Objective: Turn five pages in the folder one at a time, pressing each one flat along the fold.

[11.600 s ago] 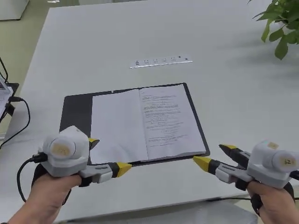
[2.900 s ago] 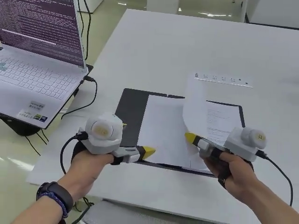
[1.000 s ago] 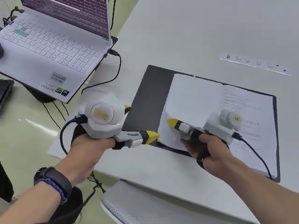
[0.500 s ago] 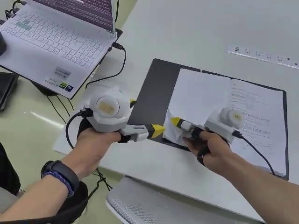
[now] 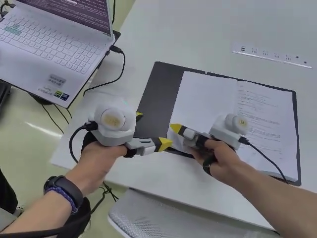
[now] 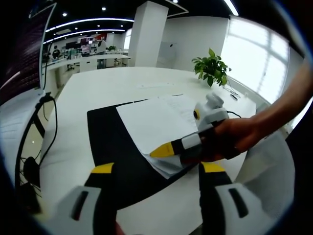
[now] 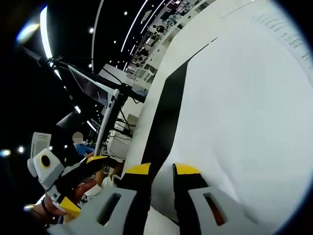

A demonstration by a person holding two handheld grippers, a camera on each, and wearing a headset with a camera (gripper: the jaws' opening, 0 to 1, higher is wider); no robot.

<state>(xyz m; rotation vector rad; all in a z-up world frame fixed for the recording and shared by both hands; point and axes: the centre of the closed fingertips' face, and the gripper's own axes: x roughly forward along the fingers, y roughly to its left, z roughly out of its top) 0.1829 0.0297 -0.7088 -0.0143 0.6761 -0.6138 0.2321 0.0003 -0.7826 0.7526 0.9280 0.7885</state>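
Note:
The black folder lies open on the white table. A blank white page rests on its left half, and a printed page on the right. My right gripper sits at the blank page's near left corner, jaws almost together on the sheet's edge. In the left gripper view, that corner curls a little under the right gripper. My left gripper hovers at the folder's near left edge, open with nothing between its fingers.
An open laptop stands off the table's left edge, its cable trailing toward the folder. A socket strip is set into the table beyond the folder. A potted plant stands at the far side.
The right gripper carried the lifted page over from the right half down onto the left half, where it now lies nearly flat. The left gripper stayed open beside the folder.

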